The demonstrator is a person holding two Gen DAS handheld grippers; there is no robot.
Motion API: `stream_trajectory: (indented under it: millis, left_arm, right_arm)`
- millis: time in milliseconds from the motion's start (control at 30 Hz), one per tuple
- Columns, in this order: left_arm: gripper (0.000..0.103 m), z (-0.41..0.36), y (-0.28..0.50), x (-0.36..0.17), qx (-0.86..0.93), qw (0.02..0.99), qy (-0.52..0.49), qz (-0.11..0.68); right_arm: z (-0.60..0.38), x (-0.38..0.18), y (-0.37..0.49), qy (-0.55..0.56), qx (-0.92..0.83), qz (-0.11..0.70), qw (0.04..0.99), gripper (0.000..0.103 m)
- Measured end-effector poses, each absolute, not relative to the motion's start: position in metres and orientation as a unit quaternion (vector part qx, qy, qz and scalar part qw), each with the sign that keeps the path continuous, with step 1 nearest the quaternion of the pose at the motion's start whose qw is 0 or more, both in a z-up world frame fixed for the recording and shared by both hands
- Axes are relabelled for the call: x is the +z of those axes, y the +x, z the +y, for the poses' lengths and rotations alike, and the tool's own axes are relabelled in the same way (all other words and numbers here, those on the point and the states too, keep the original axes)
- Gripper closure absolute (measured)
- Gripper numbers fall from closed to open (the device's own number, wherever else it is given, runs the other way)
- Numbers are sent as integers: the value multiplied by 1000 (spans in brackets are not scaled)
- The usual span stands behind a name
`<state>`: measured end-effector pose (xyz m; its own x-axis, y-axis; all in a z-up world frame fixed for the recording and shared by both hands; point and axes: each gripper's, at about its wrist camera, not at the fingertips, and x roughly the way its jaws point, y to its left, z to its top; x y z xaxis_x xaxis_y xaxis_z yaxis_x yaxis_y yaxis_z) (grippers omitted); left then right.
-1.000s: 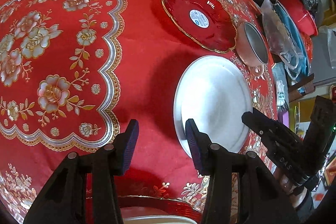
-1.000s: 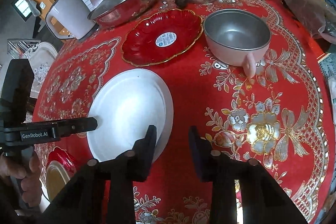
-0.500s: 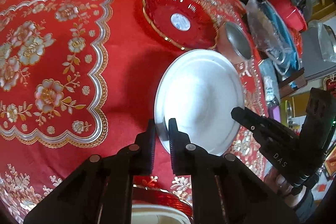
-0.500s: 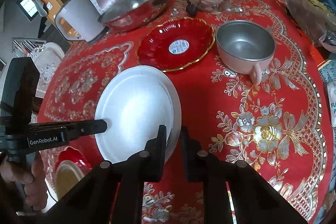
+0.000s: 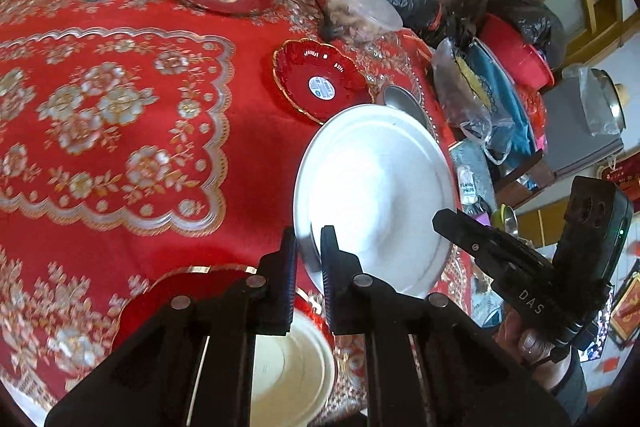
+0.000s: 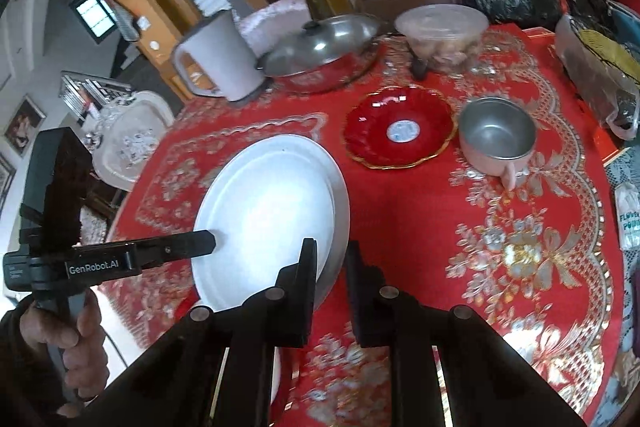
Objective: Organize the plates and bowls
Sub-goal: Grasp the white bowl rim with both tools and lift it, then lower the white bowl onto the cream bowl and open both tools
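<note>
Red tablecloth (image 6: pixel 420 227) — red dish (image 6: pixel 400 127), bowl (image 6: pixel 496 135), pot (image 6: pixel 324 51) (kettle (image 6: pixel 216 55), perhaps).

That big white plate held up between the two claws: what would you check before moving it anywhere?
1. Left gripper closed on white plate rim: ok.
2. Right gripper closed on opposite rim: ok.
3. Plate off the tablecloth: looks lifted, ok.
4. Red dish and metal bowl away from plate: ok.
5. Stack below, red plate with cream bowl, free to receive: cannot tell.
</note>
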<state>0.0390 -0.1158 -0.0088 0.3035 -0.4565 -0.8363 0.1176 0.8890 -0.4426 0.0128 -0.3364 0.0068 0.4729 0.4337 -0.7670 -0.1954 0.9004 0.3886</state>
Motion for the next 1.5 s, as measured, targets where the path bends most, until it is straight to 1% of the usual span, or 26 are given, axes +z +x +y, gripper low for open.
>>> stream_trajectory:
  millis: [233, 600, 867, 1233, 1500]
  left_arm:
    - [94, -84, -12, -8, -169, 790, -157, 569]
    - [92, -47, -74, -55, -118, 760, -185, 612]
    - [92, -51, -83, -68, -113, 753, -182, 622]
    - [92, -47, -80, -73, -104, 750, -189, 625]
    - [92, -45, -81, -75, -101, 748, -193, 627]
  right_arm:
    - [-304, 5, -25, 108, 232, 492, 832, 87]
    - [-259, -32, -59, 84, 276, 539, 792, 87]
    - [-259, -56, -63, 76, 267, 564, 778, 86]
    - [-255, -63, -62, 68, 265, 567, 777, 86]
    - [-251, -61, -64, 65, 270, 568, 775, 79]
